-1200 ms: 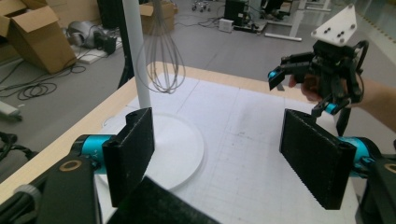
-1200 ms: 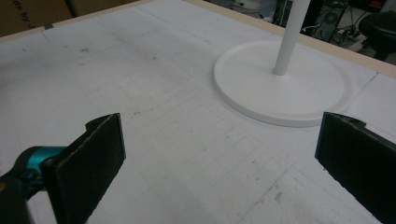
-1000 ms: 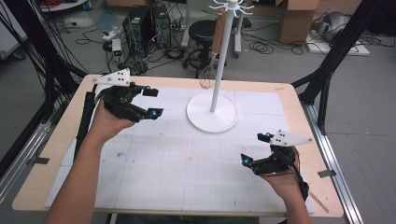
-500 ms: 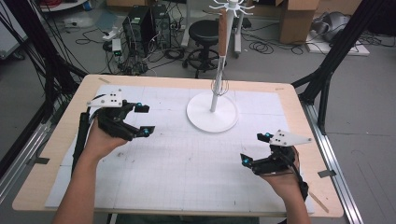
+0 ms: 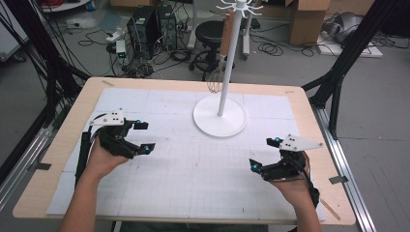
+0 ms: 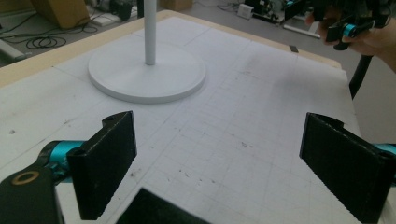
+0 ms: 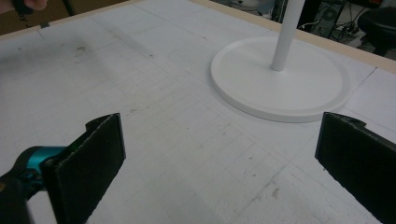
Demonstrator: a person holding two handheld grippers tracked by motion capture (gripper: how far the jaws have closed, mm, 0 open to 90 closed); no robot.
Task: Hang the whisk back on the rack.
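1. Locate the white stand at upper centre of the high view, its round base flat on the gridded mat. Note the whisk hanging beside the pole, upper centre, clear of the base.
2. Check the left gripper at centre left of the high view: jaws spread wide, just been opening, nothing between them. Confirm in the left gripper view, with bare mat between the two black pads and the stand base well apart at upper left.
3. Check the right gripper at lower right of the high view: jaws likewise spread, empty. Confirm in the right gripper view, with the stand base at upper right, near but not touching.
4. Judged step in hand: settling both empty grippers onto the mat, away from the stand.
5. To do it well:
   - Keep both jaw pairs open and level with the mat.
   - Lower gently; avoid scraping the pads across the surface.
   - Hold each gripper well clear of the base rim, so as not to jolt the pole and swing the whisk off its hook.
   - Keep trailing cables off the base.
6. Markings: no brand, label or legible writing found on stand, whisk, mat or grippers; faint grid lines and scuff marks on the mat only.
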